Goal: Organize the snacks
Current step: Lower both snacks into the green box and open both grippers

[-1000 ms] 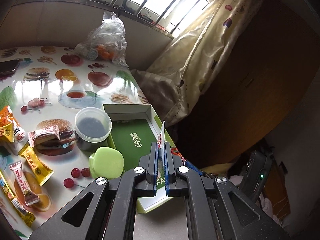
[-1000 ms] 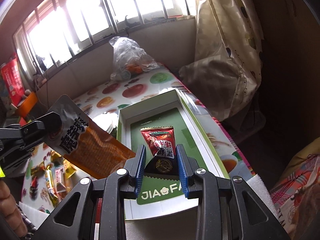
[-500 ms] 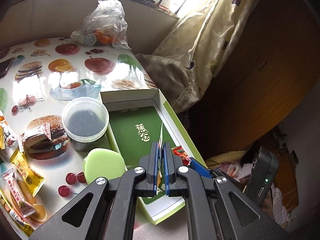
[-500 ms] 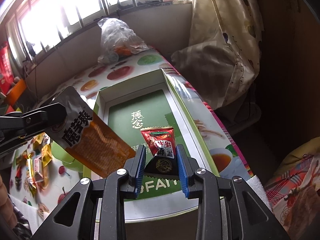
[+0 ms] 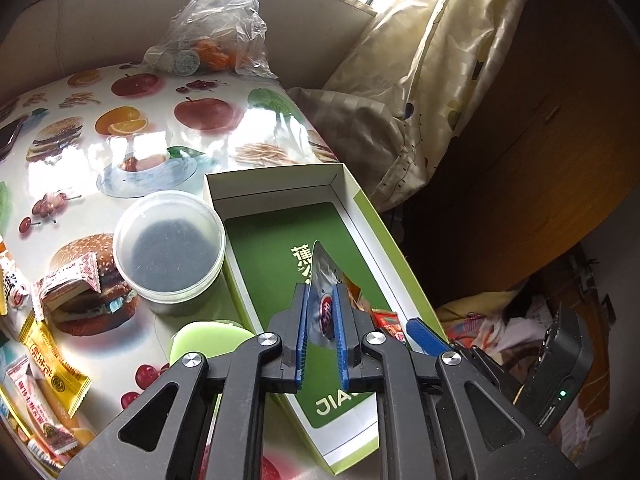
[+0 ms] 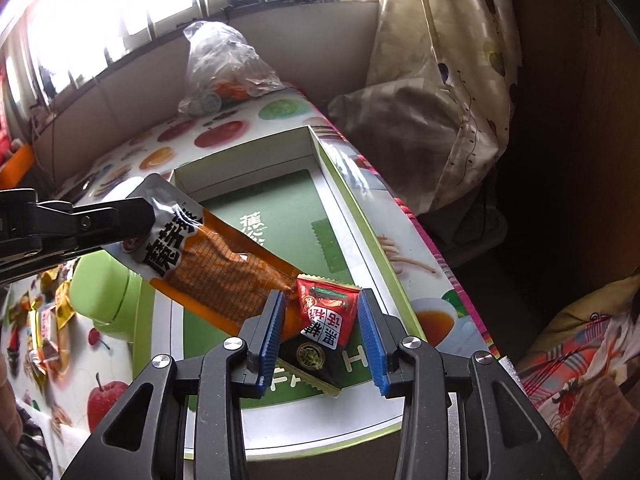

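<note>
A shallow green box (image 5: 280,172) (image 6: 340,200) lies open at the table's right edge. My left gripper (image 5: 320,292) (image 6: 146,216) hangs over it and its jaws are opening. The silver-and-orange snack packet (image 5: 320,268) (image 6: 216,264) stands edge-on in the gap, with its lower end down in the box, and the pads are no longer pressing it. My right gripper (image 6: 320,296) is opening too. The red-and-black triangular packet (image 6: 326,316) (image 5: 386,320) lies on the box floor between the blue pads, with a gap on each side.
A clear round tub (image 5: 170,240) and a light green case (image 5: 208,340) (image 6: 108,292) sit just left of the box. Several wrapped snacks (image 5: 52,360) lie at the far left. A plastic bag of oranges (image 5: 212,40) is at the back. Curtains (image 5: 420,80) hang past the right edge.
My left gripper came down over the box with the orange packet and its jaws parted. My right gripper's jaws widened, and the red packet now lies loose on the box floor.
</note>
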